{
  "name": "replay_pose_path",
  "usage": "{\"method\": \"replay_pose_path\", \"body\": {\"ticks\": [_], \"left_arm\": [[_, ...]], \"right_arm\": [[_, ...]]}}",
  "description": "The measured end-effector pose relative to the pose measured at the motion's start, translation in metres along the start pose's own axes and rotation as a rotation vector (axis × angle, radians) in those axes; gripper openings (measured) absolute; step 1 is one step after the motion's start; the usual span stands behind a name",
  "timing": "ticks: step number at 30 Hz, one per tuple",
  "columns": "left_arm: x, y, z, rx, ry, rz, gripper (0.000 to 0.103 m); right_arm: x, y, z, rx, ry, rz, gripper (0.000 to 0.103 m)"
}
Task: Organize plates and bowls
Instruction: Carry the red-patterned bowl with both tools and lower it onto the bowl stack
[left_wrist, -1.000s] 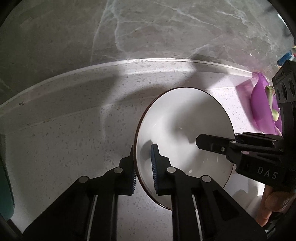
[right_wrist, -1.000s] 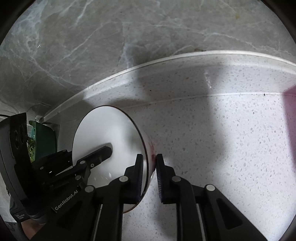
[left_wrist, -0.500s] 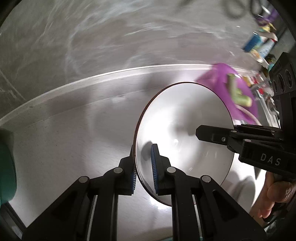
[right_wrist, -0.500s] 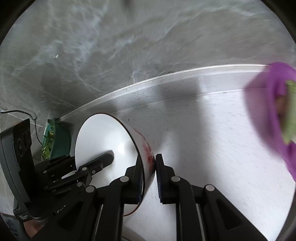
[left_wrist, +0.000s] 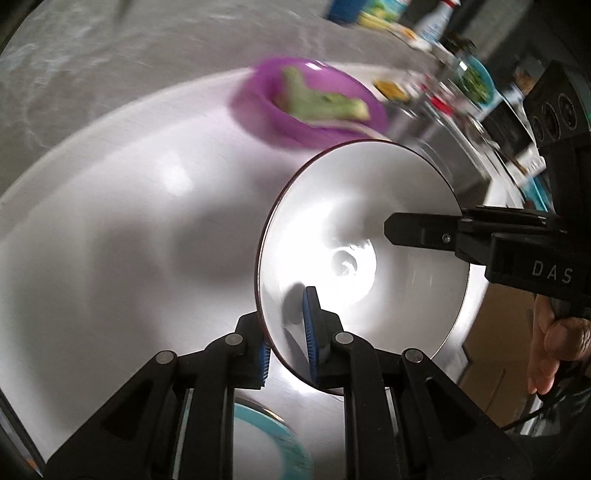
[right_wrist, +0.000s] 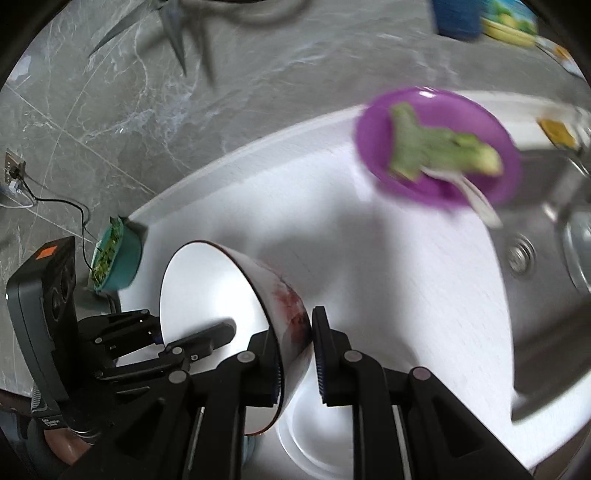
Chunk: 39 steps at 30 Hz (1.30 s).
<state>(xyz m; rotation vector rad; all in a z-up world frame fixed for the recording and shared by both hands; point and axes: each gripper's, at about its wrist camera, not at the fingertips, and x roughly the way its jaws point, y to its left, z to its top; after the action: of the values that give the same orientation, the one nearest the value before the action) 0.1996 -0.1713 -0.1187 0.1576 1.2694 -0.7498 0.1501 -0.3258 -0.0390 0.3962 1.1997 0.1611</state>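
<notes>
Left wrist view: you are gripping the white bowl (left_wrist: 354, 221) by its near rim with your left gripper (left_wrist: 286, 343), pads pinching the wall, while your right gripper (right_wrist: 297, 354) is clamping the opposite rim. The bowl is hanging tilted above the white counter (left_wrist: 110, 240), clear of it. Behind, a purple bowl (right_wrist: 439, 147) of greens is sitting near the sink (right_wrist: 535, 258).

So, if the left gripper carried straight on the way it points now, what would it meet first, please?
Apart from the white bowl, whose rim the left gripper is clamped on, the white countertop looks first. The purple bowl lies further back. Blur leaves depth unsure.
</notes>
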Motion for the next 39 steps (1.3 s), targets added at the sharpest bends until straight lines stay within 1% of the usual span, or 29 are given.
{"method": "replay_pose_path", "body": {"ticks": [3, 4, 5, 9, 12, 16, 19, 23, 26, 33, 36, 39], "left_arm": [[0.009, -0.028, -0.014, 0.023, 0.032, -0.009, 0.014], [0.014, -0.038, -0.019, 0.029, 0.045, -0.012, 0.014], [0.015, -0.045, -0.029, 0.033, 0.052, -0.014, 0.014], [0.034, -0.07, -0.046, 0.037, 0.082, -0.015, 0.014], [0.045, -0.079, -0.054, 0.034, 0.104, -0.004, 0.014], [0.051, -0.065, -0.064, 0.019, 0.136, 0.003, 0.014], [0.066, -0.061, -0.063, -0.003, 0.154, 0.014, 0.014], [0.075, -0.053, -0.06, -0.016, 0.166, 0.028, 0.014], [0.085, -0.052, -0.052, -0.019, 0.175, 0.038, 0.014], [0.087, -0.046, -0.044, -0.024, 0.165, 0.066, 0.014], [0.087, -0.049, -0.042, -0.006, 0.156, 0.096, 0.014], [0.086, -0.049, -0.04, -0.015, 0.143, 0.1, 0.016]], "right_arm": [[-0.012, -0.026, -0.027, 0.04, 0.014, -0.008, 0.018], [-0.013, -0.029, -0.032, 0.047, 0.017, -0.008, 0.018], [-0.015, -0.035, -0.039, 0.057, 0.023, -0.008, 0.018], [-0.016, -0.051, -0.056, 0.073, 0.047, -0.005, 0.017], [-0.012, -0.059, -0.064, 0.08, 0.066, -0.003, 0.017], [-0.003, -0.067, -0.072, 0.078, 0.103, 0.0, 0.017], [0.007, -0.069, -0.073, 0.068, 0.128, 0.0, 0.017], [0.017, -0.07, -0.07, 0.05, 0.152, -0.004, 0.016], [0.025, -0.07, -0.069, 0.038, 0.171, -0.01, 0.016], [0.034, -0.07, -0.065, 0.031, 0.2, -0.01, 0.014], [0.034, -0.069, -0.063, 0.03, 0.201, -0.015, 0.014], [0.035, -0.07, -0.063, 0.037, 0.2, -0.013, 0.014]]}}
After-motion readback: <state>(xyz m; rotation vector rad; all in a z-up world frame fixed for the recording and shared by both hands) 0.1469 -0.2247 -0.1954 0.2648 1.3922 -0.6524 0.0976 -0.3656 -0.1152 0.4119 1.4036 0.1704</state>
